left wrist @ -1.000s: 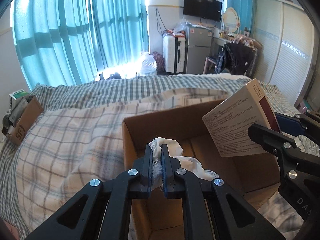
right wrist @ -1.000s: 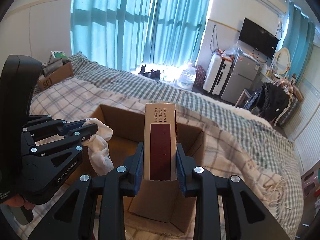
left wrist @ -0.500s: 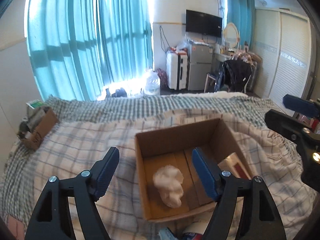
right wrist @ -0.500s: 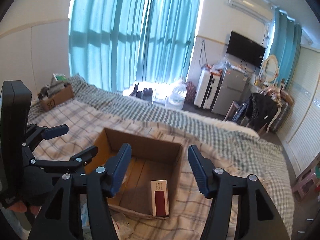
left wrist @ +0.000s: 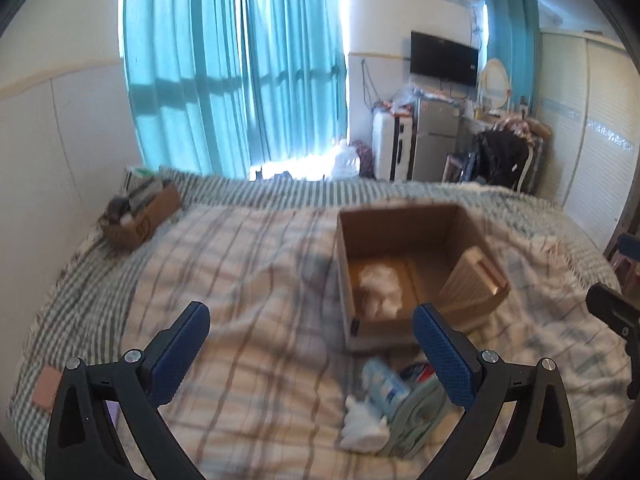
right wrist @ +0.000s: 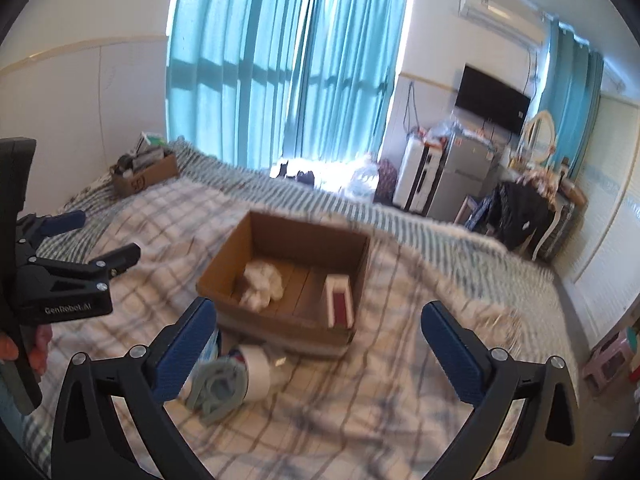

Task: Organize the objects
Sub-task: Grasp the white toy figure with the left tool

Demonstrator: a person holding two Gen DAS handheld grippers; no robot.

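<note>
Cardboard box (right wrist: 280,280): centre of the right wrist view, open-topped, resting on the plaid bed (right wrist: 360,420).
White cloth (right wrist: 262,282): crumpled in the box's left half.
Red-and-white carton (right wrist: 339,300): inside, against the box's right wall.
Loose pile (left wrist: 390,412): lower centre of the left wrist view, just in front of the box; blurred, perhaps packets and tissue.
Left gripper (left wrist: 316,356): jaws spread wide, empty.
Right gripper (right wrist: 320,348): jaws spread wide, empty.
Small box (right wrist: 146,176): upper left, well apart.
</note>
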